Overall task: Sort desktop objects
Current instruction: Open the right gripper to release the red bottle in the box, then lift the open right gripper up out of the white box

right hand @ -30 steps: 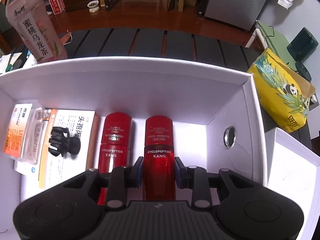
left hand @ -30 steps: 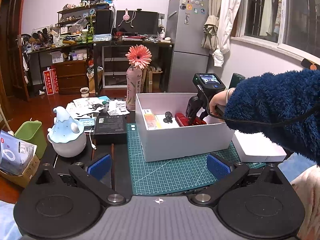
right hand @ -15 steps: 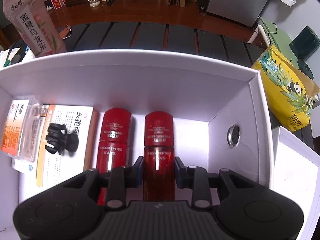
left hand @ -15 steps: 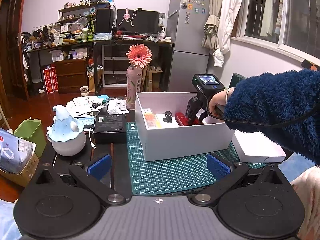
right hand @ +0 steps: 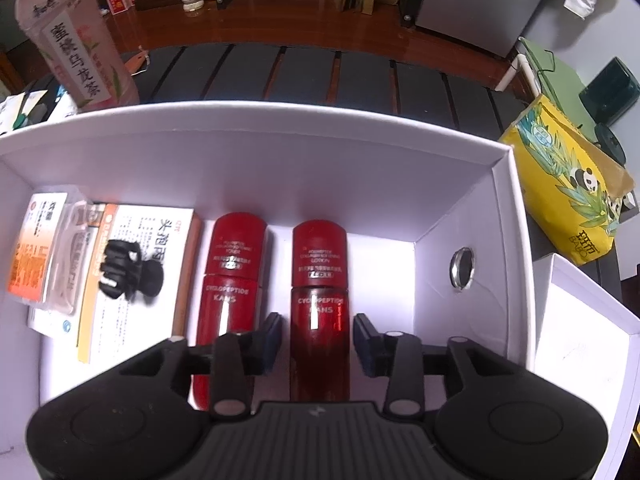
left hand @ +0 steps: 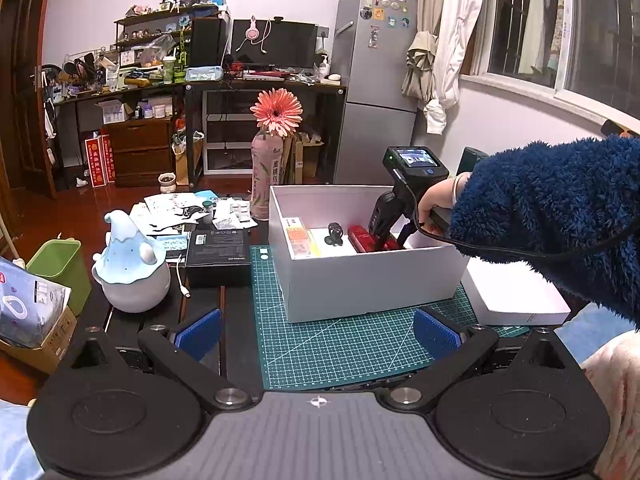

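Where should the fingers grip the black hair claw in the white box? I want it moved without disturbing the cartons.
Probably from above, closing across the black hair claw's rounded hinge end. It lies on the white carton, so a side approach would likely scrape it, and the toothed end looks harder to pinch.

Grey fridge, cluttered desk, red wooden floor

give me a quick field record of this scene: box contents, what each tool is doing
box: white, open, on green mat
contents: two red bottles side by side, black hair clip on a leaflet, orange packet at left
right tool: inside box, pads opening, clear of the right bottle between them
left tool: open, empty, over mat
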The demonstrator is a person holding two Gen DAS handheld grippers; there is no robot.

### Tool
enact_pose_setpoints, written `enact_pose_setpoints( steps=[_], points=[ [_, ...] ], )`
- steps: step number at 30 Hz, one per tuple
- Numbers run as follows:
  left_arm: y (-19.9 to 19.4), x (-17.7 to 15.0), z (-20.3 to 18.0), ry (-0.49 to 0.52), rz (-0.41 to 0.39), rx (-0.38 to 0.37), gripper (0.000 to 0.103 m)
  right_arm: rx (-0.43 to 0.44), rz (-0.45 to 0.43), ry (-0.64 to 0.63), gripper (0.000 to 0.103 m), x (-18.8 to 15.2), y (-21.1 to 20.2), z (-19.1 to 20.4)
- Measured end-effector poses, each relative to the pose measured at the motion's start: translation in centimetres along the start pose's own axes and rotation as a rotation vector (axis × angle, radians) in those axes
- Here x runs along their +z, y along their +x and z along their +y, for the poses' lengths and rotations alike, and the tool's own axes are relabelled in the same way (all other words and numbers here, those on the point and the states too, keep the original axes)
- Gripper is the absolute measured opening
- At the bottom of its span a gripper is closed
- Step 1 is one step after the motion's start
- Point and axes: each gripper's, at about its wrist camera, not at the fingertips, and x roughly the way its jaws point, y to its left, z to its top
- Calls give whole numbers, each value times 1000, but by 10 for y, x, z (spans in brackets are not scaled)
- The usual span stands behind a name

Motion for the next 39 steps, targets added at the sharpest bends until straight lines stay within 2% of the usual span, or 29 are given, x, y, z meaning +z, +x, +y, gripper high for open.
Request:
enact_pose_setpoints(
  steps=[4, 9, 18, 29, 39],
  points=[
    [-1, -1, 0, 3, -4, 1, 103, -11, 1, -27, 39, -6, -4, 5],
    [0, -1, 2, -4, -5, 2, 103, -18, -4, -30, 29, -9, -5, 3],
    [0, 0, 2, 0, -6, 10, 103, 20, -25, 38, 29, -12, -7, -3],
    [3, -1, 1, 1, 4, 14, 103, 17, -41, 33, 29, -12, -12, -4],
    [1, -1, -1, 11, -1, 30, 103, 19, -91, 11, 31, -20, -39, -6]
  ],
)
